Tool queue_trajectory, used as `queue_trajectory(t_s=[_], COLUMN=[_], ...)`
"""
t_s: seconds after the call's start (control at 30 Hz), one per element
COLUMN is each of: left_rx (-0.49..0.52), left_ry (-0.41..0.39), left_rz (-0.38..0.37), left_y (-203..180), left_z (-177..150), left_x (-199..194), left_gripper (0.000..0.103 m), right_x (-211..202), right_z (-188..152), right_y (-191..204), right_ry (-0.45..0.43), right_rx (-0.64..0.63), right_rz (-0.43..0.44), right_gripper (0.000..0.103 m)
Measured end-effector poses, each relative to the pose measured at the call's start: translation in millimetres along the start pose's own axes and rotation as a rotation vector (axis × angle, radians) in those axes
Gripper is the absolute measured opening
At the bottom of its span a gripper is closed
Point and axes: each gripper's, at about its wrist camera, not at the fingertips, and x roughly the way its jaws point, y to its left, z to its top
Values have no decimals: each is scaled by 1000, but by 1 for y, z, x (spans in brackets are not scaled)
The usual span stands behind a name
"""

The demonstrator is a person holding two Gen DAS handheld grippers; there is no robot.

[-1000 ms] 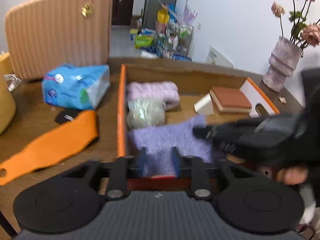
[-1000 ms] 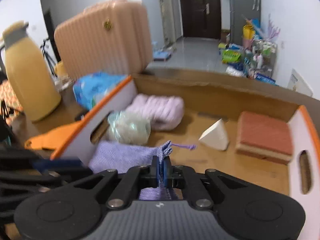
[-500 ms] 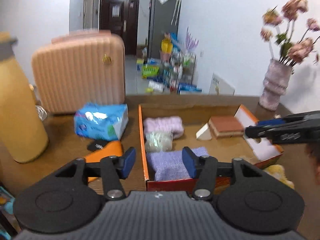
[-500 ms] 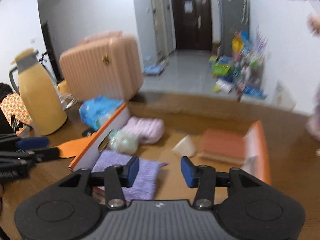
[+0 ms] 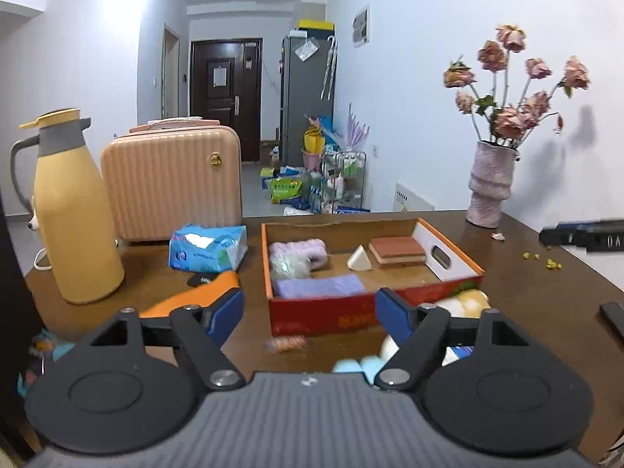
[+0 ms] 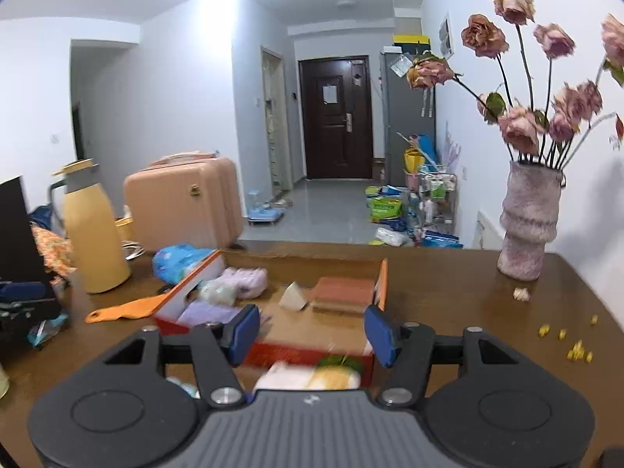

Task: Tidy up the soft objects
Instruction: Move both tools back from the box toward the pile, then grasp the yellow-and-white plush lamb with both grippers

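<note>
An orange-rimmed cardboard box [image 5: 448, 241] [image 6: 384, 277] sits on the brown table. In it lie a folded purple cloth [image 5: 318, 286] [image 6: 208, 314], a lilac fluffy roll [image 5: 298, 249] [image 6: 243, 277], a pale green bundle [image 5: 286, 265] [image 6: 216, 292], a white wedge sponge [image 5: 359, 259] [image 6: 292, 298] and a brown sponge block [image 5: 396, 249] [image 6: 341, 290]. My left gripper [image 5: 310, 314] is open and empty, held back in front of the box. My right gripper [image 6: 312, 329] is open and empty, also in front of the box. A yellow-white plush toy [image 5: 466, 300] [image 6: 312, 376] lies just before the box.
A yellow thermos jug [image 5: 74, 210] [image 6: 93, 230], a pink suitcase [image 5: 171, 183] [image 6: 183, 202], a blue tissue pack [image 5: 208, 247] [image 6: 177, 257] and an orange strap [image 5: 195, 296] [image 6: 124, 310] are left of the box. A vase of dried roses [image 5: 489, 185] [image 6: 526, 218] stands at right.
Both grippers let go of the purple cloth, which now lies flat in the box, opened wide, and pulled back and up away from the box.
</note>
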Motion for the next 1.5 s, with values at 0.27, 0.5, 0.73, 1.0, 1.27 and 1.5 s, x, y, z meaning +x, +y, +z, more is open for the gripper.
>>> queue_trajectory(t_s=[0.27, 0.5, 0.73, 1.0, 1.27, 1.5], left_rx=[33, 61, 4, -20, -39, -112], left_ry=[55, 71, 104, 195, 352, 319], left_rz=[40, 15, -137, -266, -384, -439], left_y=[-38, -49, -61, -93, -103, -102], left_z=[-89, -102, -80, -24, -30, -27], left_x=[-34, -40, 8, 139, 238, 238], left_gripper=[81, 81, 72, 60, 56, 47], right_x=[-40, -70, -55, 16, 101, 114], right_z=[-112, -159, -145, -110, -99, -103], right_y=[26, 25, 7, -21, -42, -47], right_ry=[45, 50, 14, 8, 81, 81], right_rx=[27, 101, 157, 192, 249, 277], right_rz=[-14, -34, -81, -85, -17, 2], right_gripper=[64, 64, 62, 61, 53, 42])
